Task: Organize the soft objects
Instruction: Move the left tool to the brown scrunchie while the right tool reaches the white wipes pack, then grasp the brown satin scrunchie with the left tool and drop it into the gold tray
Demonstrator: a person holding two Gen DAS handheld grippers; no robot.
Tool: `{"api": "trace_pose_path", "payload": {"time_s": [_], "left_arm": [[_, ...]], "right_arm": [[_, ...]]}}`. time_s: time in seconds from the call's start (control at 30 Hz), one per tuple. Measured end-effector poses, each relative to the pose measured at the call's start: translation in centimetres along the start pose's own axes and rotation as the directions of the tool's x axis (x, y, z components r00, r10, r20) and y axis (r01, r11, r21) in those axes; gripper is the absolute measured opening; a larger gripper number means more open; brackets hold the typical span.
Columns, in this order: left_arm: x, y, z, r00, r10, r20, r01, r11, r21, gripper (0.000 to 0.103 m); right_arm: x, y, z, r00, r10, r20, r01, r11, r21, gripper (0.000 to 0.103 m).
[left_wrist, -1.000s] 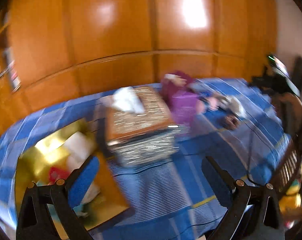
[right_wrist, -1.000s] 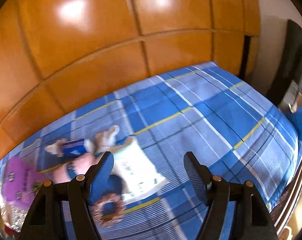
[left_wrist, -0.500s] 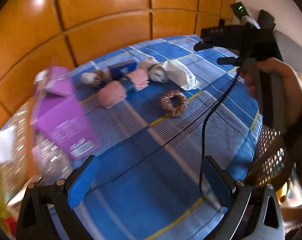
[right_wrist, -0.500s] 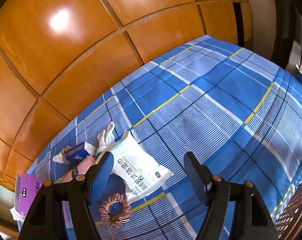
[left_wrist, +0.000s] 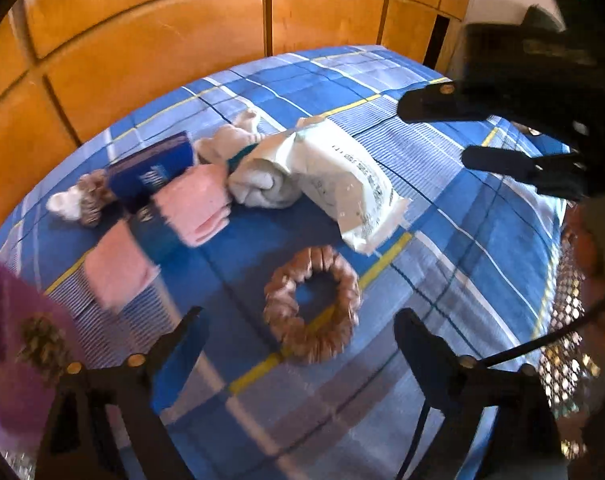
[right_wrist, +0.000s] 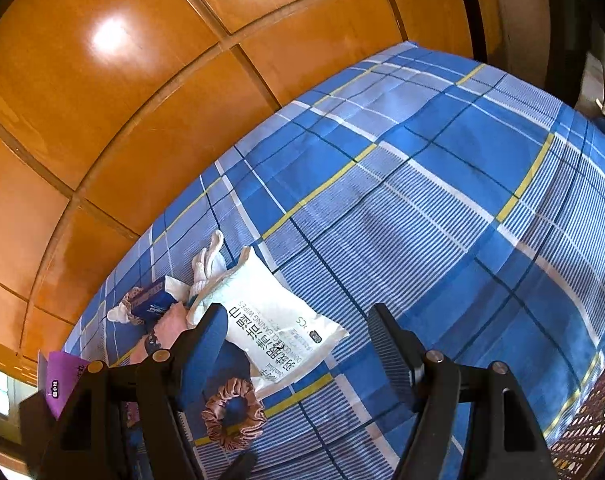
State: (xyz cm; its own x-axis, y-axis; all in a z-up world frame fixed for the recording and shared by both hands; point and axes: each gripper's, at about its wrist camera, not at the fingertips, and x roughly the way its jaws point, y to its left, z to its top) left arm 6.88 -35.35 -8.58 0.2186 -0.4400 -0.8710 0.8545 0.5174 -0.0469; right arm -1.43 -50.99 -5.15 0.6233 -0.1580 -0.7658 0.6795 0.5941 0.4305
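Wipes pack (right_wrist: 276,330), lengthwise toward wall

One scrunchie (left_wrist: 311,305) – two pink towels (left_wrist: 194,205) – one wipes pack (left_wrist: 342,184).

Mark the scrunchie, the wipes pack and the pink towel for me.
scrunchie (left_wrist: 311,305): left wrist view, on its pleated fabric ring, left side of the loop.
wipes pack (right_wrist: 274,332): right wrist view, on the printed white face.
pink towel (left_wrist: 196,208): left wrist view, on the folded top surface.

You see blue plaid bedspread (right_wrist: 442,208), white and yellow stripes; dusty-pink ruffled fabric scrunchie (left_wrist: 312,306); white plastic wipes pack (right_wrist: 278,332), dark print; pink folded towel (left_wrist: 194,208); glossy orange wood panels (right_wrist: 142,92).
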Motion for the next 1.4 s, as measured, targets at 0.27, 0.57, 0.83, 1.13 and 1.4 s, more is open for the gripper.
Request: {"api": "trace_pose_path", "payload": {"time_s": [0.27,0.57,0.83,1.13,1.4], "left_arm": [[2.1,0.7,-1.2,0.999,-0.021,0.029,0.022,1.0,-0.023,0.068],[1.2,1.0,-2.9,0.997,-0.034,0.064,0.035,0.999,-0.019,0.068],[1.1,2.1,-2.3,0.998,-0.013,0.057,0.017,0.998,-0.065,0.046],[-0.2,3.1,-3.3,0.996,-0.048,0.075,0.06,0.984,-0.165,0.019],[-5.3,4.1,1.9,0.984,-0.019,0.175,0.055,0.977,-0.206,0.02]], "right_arm": [[0.5,0.5,-0.3,0.999,0.012,-0.034,-0.013,1.0,-0.022,0.074],[4.6,6.0,0.5,0.98,-0.132,-0.151,0.062,0.915,-0.399,0.078],[8.8,4.6,0.5,0.951,-0.136,-0.279,0.018,0.922,-0.388,0.06],[9.0,4.4,-0.3,0.946,-0.21,-0.248,0.081,0.891,-0.447,0.054],[9.0,4.0,-0.3,0.944,-0.225,-0.239,0.098,0.889,-0.448,0.054]]}}
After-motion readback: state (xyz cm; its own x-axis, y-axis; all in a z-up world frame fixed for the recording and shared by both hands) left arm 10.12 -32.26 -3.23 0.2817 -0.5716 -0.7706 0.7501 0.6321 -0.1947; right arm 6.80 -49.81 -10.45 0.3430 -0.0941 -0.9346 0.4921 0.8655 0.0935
